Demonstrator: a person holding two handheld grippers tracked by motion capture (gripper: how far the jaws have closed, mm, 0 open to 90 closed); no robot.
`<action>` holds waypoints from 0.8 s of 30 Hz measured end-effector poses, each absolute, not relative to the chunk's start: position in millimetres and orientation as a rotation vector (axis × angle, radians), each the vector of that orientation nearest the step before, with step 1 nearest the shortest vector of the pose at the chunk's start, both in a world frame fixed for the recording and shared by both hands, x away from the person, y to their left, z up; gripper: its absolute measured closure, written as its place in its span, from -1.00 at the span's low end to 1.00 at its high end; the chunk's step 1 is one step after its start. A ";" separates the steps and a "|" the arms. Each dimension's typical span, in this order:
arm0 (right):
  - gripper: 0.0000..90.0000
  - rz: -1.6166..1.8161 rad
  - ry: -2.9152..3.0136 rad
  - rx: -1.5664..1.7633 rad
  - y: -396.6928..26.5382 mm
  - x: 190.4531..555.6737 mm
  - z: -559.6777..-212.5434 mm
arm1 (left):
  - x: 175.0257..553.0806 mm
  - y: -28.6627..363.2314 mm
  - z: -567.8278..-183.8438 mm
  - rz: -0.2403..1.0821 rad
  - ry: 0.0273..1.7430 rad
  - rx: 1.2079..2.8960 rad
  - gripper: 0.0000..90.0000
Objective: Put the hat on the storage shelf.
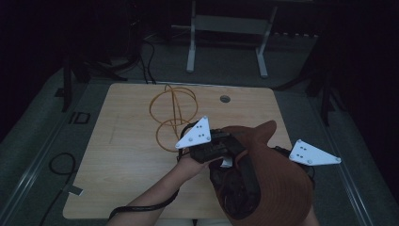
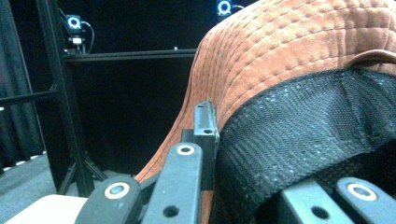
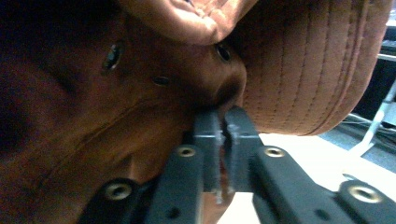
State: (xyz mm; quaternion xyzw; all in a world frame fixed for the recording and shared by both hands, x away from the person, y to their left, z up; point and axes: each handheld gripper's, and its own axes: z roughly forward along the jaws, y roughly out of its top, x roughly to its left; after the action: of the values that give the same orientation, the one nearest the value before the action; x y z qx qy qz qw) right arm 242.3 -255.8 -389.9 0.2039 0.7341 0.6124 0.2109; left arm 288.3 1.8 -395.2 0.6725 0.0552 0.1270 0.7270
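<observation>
both grippers clamp the brown hat (image 1: 273, 174) above the table (image 1: 122, 160), left gripper (image 2: 208, 126) on its brim edge, right gripper (image 3: 223, 126) on a crown fold; mid-reshaping, next needs a steady pull apart.

The hat (image 1: 270, 176) is a rust-brown bucket hat of suede-like cloth with rows of stitching round its brim and small metal eyelets in the crown (image 3: 112, 56). Its inside is lined with black mesh (image 2: 308, 135). It is held up off the table at about 5 o'clock of the tabletop, tipped on its side, the opening turned toward 7 o'clock and the brim's far edge pointing to 12 o'clock. The cloth is creased and folded where it is pinched at two places on its edge.
</observation>
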 end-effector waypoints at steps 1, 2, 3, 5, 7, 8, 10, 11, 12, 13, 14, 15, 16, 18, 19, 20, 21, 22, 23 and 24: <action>0.96 1.710 2.041 0.567 -256.3 242.6 -389.8 | 288.3 1.7 -394.9 0.284 0.120 1.483 0.90; 0.97 1.711 2.035 0.574 -256.6 242.5 -389.9 | 288.2 1.7 -394.7 0.289 0.119 1.485 0.90; 0.98 1.715 2.034 0.582 -256.8 242.4 -390.0 | 288.0 1.9 -394.5 0.292 0.114 1.487 0.90; 0.99 1.714 2.026 0.588 -257.4 241.6 -390.3 | 287.9 2.5 -394.2 0.296 0.114 1.491 0.89; 0.99 1.728 2.030 0.587 -258.7 242.1 -390.6 | 288.5 3.7 -394.0 0.300 0.119 1.500 0.84; 0.99 1.731 2.021 0.601 -259.5 242.5 -391.0 | 288.4 4.1 -393.8 0.308 0.122 1.505 0.82; 0.99 1.733 2.015 0.607 -260.7 243.2 -391.0 | 288.2 5.1 -393.3 0.310 0.123 1.504 0.76; 0.99 1.737 2.007 0.616 -261.3 243.1 -390.8 | 287.8 5.0 -392.6 0.324 0.123 1.511 0.76; 0.99 1.737 2.005 0.619 -261.3 242.9 -390.4 | 287.0 4.8 -391.7 0.336 0.123 1.518 0.75; 0.99 1.738 2.005 0.615 -261.3 242.8 -389.9 | 286.7 4.7 -391.1 0.334 0.120 1.516 0.75; 0.99 1.742 1.997 0.617 -261.4 242.2 -389.5 | 286.1 4.5 -390.3 0.336 0.119 1.518 0.78; 0.99 1.743 1.998 0.615 -261.6 242.0 -388.8 | 285.5 4.5 -389.7 0.345 0.116 1.517 0.77; 0.99 1.741 1.995 0.612 -261.9 241.6 -388.1 | 285.2 4.7 -389.2 0.351 0.120 1.513 0.75; 0.99 1.750 1.989 0.617 -263.3 241.3 -387.0 | 286.5 6.1 -388.4 0.339 0.140 1.505 0.56; 0.99 1.750 1.983 0.617 -264.0 241.0 -386.4 | 287.6 7.4 -388.4 0.331 0.145 1.500 0.49; 0.99 1.756 1.976 0.618 -264.9 240.7 -385.9 | 288.2 8.4 -388.6 0.330 0.151 1.499 0.44; 0.99 1.757 1.972 0.622 -265.7 240.5 -385.0 | 288.6 9.1 -388.8 0.332 0.159 1.497 0.36; 0.99 1.762 1.966 0.621 -266.8 240.4 -384.2 | 288.9 9.9 -389.0 0.337 0.163 1.497 0.29; 0.99 1.778 1.961 0.623 -268.2 240.2 -383.0 | 288.8 10.2 -389.0 0.346 0.166 1.501 0.24; 0.99 1.785 1.953 0.624 -269.9 239.9 -381.7 | 288.4 10.4 -389.0 0.357 0.176 1.503 0.19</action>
State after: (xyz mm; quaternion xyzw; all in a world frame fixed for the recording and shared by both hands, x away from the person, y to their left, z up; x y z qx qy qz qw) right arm 239.9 -269.9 -381.7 0.2245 0.7023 0.6420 0.2102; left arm 288.4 10.4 -389.0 0.6782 0.0792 0.1609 0.7126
